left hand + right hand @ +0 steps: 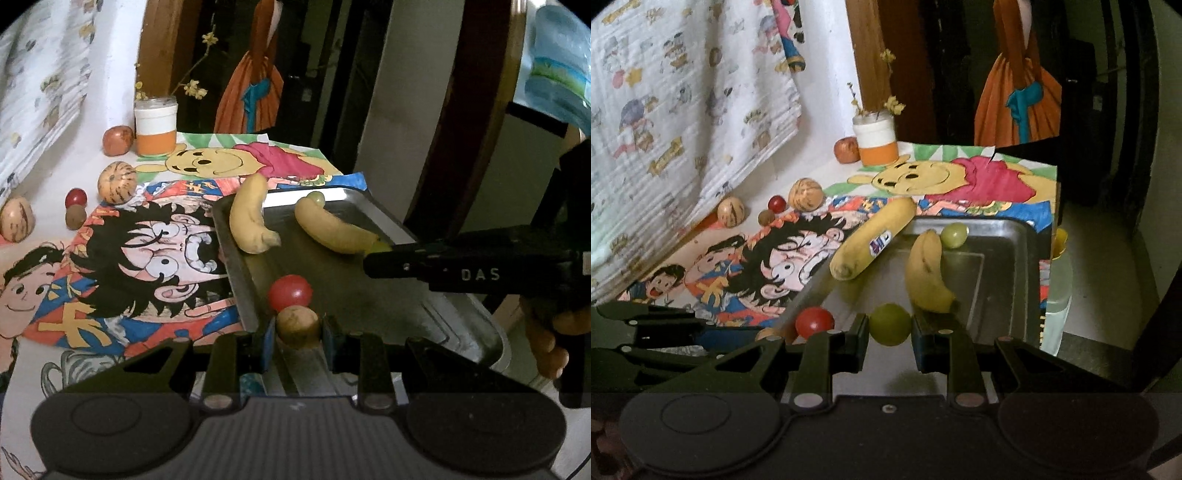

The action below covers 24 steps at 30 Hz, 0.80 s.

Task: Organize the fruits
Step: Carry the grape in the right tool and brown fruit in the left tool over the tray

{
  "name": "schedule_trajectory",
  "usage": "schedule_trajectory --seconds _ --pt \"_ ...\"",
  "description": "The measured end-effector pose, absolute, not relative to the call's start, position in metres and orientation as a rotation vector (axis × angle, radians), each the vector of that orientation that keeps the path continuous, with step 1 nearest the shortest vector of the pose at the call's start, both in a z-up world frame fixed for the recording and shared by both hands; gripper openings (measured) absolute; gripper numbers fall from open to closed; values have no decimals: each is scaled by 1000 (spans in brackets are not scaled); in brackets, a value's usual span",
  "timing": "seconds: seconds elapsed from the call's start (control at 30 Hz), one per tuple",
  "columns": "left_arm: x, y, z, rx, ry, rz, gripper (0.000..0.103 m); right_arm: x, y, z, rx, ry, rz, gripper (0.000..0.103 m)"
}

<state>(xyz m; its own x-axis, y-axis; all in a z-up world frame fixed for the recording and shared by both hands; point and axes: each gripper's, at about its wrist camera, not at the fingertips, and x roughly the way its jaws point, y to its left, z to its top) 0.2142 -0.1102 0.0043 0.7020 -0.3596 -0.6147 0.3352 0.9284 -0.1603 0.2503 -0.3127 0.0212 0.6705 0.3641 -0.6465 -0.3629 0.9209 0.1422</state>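
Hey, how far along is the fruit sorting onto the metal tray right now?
Partly done. On the tray lie two bananas, one across the rim, plus a green grape and a red fruit. In hand: the left gripper holds a brown fruit, the right gripper a green one. Left: several round fruits beside the tray.

Each tool is matte black plastic. The left tool (298,332) has blue pads on its two fingers, silver rivets behind them, a ribbed grey housing and two round raised discs at either side. The right tool (890,328) matches; its side bears white lettering "DAS".
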Motion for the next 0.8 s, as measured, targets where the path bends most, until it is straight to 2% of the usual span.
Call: schedule_trajectory --seconds 0.47,0.8 --pt "209 -128 0 71 689 -379 30 250 -316 7 2 774 421 27" --pt "210 -127 -2 53 697 -381 31 245 -313 9 -15 775 438 27"
